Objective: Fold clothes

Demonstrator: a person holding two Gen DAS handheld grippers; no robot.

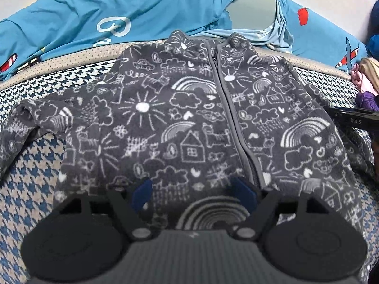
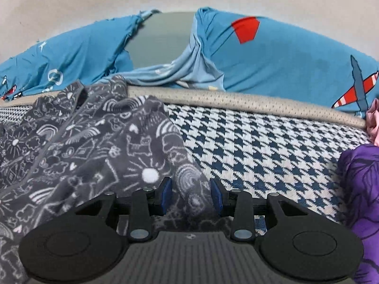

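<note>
Grey fleece jacket (image 1: 189,123) with white doodle print lying front-up and zipped on a houndstooth-patterned surface (image 2: 260,146), collar toward the far edge, one sleeve (image 1: 30,123) stretched out to the left of the left wrist view. Other sleeve (image 2: 189,184) lifted off the surface, bunched between the blue pads of the right gripper (image 2: 192,196), jaws narrowed and closed on the sleeve fabric. Left gripper (image 1: 193,190) poised over the lower hem of the jacket, jaws spread wide, pads apart with only flat fleece beneath them, gripping nothing. Beyond the jacket's collar, a beige mesh border (image 2: 236,101), then a crumpled blue sheet (image 2: 284,66) printed with planes and stars. At the right edge of the surface, a purple garment (image 2: 360,189) and a bit of pink cloth (image 2: 373,123), well apart from the jacket.
</note>
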